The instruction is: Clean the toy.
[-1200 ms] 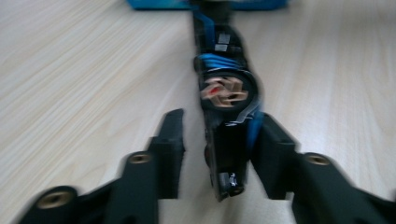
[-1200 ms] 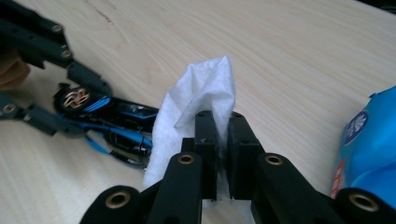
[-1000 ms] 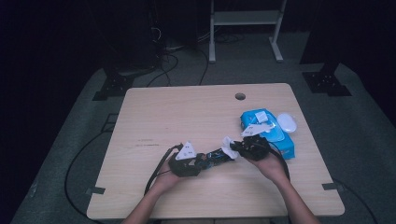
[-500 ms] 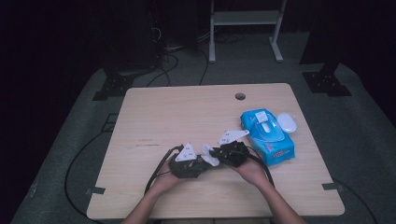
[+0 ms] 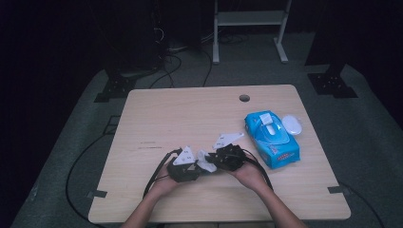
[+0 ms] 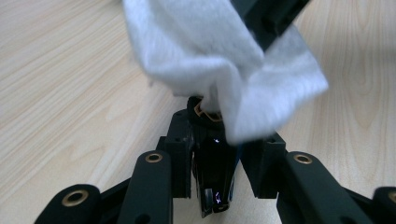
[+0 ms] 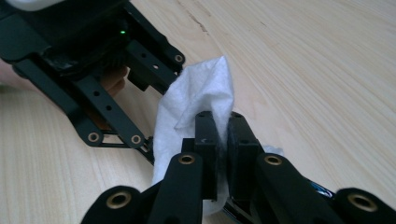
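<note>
Wet wipe (image 5: pixel 205 160) hung between 2 grippers above table (image 5: pixel 157 118) front. Right gripper (image 7: pixel 223 122) jaws clamped on its fold; left gripper (image 6: pixel 211 110) jaws just closed onto a dark object, wipe draped over tips. Wipe judged light, limp, tearable; grip edges or corners.

Your two tongs are meeting near the front edge of the table (image 5: pixel 157 114), the left tongs (image 5: pixel 196 167) lying just left of the right tongs (image 5: pixel 212 161), with a wipe (image 5: pixel 204 160) sitting between them. The wipes pack (image 5: pixel 272 139) is lying to their right, its lid (image 5: pixel 292 125) resting just beside it, the cable hole (image 5: pixel 244 98) sitting behind.
</note>
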